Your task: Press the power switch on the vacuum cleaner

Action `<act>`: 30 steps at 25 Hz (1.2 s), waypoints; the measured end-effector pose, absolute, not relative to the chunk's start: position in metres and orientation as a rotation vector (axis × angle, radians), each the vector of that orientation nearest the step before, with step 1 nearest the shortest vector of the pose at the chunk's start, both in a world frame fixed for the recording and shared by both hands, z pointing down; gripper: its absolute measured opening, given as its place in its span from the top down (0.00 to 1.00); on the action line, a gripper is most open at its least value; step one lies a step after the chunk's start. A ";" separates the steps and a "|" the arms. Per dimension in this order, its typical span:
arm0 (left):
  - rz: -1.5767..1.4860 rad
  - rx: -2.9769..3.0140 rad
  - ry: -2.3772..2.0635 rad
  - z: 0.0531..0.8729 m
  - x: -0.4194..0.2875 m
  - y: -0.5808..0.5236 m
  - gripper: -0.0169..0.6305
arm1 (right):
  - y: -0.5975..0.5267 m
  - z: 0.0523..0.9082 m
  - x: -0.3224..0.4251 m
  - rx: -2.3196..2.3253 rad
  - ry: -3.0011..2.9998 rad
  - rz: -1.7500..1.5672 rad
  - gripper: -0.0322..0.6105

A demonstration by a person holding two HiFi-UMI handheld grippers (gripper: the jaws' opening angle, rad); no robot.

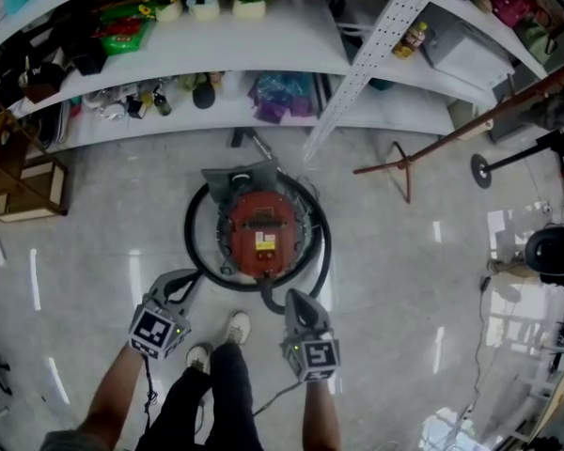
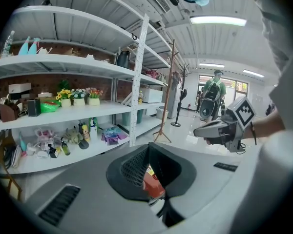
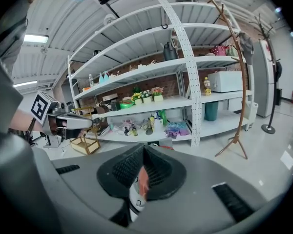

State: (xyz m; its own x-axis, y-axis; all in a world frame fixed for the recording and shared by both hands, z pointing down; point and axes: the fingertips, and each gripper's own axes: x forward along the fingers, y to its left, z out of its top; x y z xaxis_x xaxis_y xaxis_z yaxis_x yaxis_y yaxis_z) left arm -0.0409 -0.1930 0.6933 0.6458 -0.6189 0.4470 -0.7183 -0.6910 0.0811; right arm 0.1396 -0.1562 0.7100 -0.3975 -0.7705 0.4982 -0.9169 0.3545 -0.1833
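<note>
On the floor just ahead, the vacuum cleaner (image 1: pixel 263 238) sits between the grippers, right gripper (image 1: pixel 292 298) looking closer than left gripper (image 1: pixel 189 279), both pinched closed on nothing.

I see red vacuum cleaner (image 1: pixel 261 233), black hose (image 1: pixel 190 240), white shelves (image 1: pixel 263 40), grey floor (image 1: pixel 404 280), grey left gripper (image 1: pixel 190 280) and right gripper (image 1: pixel 293 297) with black-white markers.

Both arms are out in front of me, reaching down. My left forearm (image 1: pixel 113 395) carries the left gripper (image 1: pixel 190 278), angled in toward the right, its jaws drawn together at the tips with nothing between them. My right forearm (image 1: pixel 321 419) holds the right gripper (image 1: pixel 294 296) pointing straight ahead, jaws likewise closed and empty. The 2 grippers sit level, apart from each other.
</note>
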 end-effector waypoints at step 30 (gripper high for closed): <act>0.576 2.626 -1.028 0.795 -0.041 -0.195 0.96 | -0.172 0.818 0.138 1.506 -2.276 0.670 0.95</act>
